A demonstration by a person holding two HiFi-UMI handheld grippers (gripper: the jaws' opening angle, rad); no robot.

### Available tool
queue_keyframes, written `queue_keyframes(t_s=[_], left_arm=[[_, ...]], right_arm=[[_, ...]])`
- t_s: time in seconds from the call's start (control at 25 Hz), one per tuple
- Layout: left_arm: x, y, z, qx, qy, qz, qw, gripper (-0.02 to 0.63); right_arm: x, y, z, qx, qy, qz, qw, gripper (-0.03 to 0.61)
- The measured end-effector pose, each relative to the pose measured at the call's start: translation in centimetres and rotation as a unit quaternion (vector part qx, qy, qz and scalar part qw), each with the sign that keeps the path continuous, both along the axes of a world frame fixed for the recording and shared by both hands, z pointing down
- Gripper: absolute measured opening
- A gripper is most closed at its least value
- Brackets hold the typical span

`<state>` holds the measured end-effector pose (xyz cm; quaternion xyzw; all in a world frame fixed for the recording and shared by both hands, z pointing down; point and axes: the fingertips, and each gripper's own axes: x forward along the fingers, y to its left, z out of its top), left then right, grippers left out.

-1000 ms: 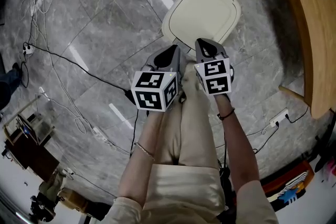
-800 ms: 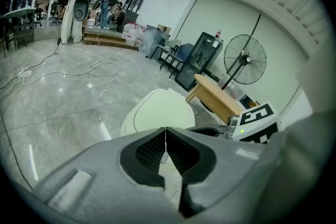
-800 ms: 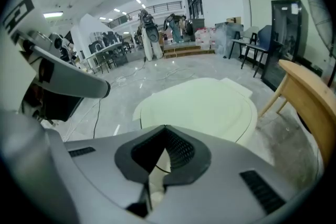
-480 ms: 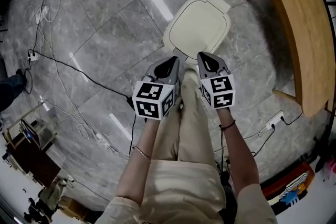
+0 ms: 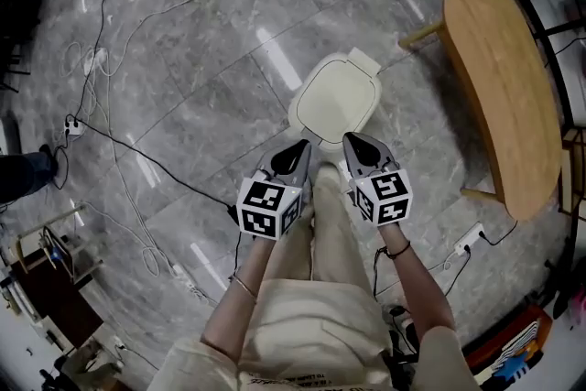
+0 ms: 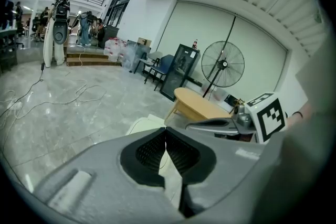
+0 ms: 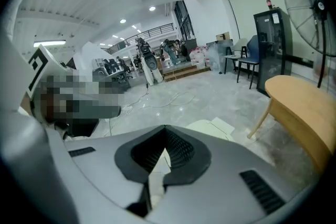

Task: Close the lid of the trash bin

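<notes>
Open air above the shut trash bin (image 5: 336, 101). To its right, a wooden table (image 5: 504, 96), one leg (image 5: 419, 37) near the bin. To its left, bare marble floor (image 5: 211, 41) crossed by loose cables (image 5: 119, 137). Left gripper (image 5: 300, 146) and right gripper (image 5: 352, 140) side by side, just short of the bin's near edge.

Trash bin (image 5: 306, 118), seen from steeply above: a cream-coloured body of rounded-square outline, standing upright on the grey stone floor (image 5: 183, 105), just toward 12 o'clock of the head view's centre. The lid (image 5: 337, 98) is down, lying flat and covering the whole top; a raised border follows its edge. A short hinge tab (image 5: 364, 61) projects from the lid's far side, toward 1 o'clock. Nothing touches the bin.
</notes>
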<state>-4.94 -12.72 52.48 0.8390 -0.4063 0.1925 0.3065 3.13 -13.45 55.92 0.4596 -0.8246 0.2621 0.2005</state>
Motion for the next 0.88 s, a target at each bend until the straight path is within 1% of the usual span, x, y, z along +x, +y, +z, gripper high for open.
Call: queue_keyframes(t_s=[0.2, 0.4, 0.48, 0.76, 0.88], left_arm=[[0.0, -0.1, -4.1, 0.023, 0.013, -0.014, 0.9996, 0.023], [-0.7, -0.1, -8.2, 0.052, 0.024, -0.033, 0.9978, 0.023], [-1.0, -0.2, -9.7, 0.066, 0.023, -0.033, 0.9970, 0.023], [-2.2, -0.4, -14.1, 0.107, 0.017, -0.033, 0.9935, 0.023], [-3.0, -0.2, -16.1, 0.126, 0.017, -0.039, 0.9911, 0.023]], right_arm=[[-0.1, -0.2, -5.0, 0.024, -0.017, -0.023, 0.999, 0.005], [-0.3, -0.9, -9.7, 0.051, -0.042, -0.014, 0.998, 0.005], [-0.5, -1.1, -11.6, 0.063, -0.051, -0.013, 0.997, 0.005], [-1.0, -0.8, -17.7, 0.108, -0.075, -0.031, 0.991, 0.005], [-1.0, -0.5, -20.3, 0.130, -0.080, -0.042, 0.987, 0.005]])
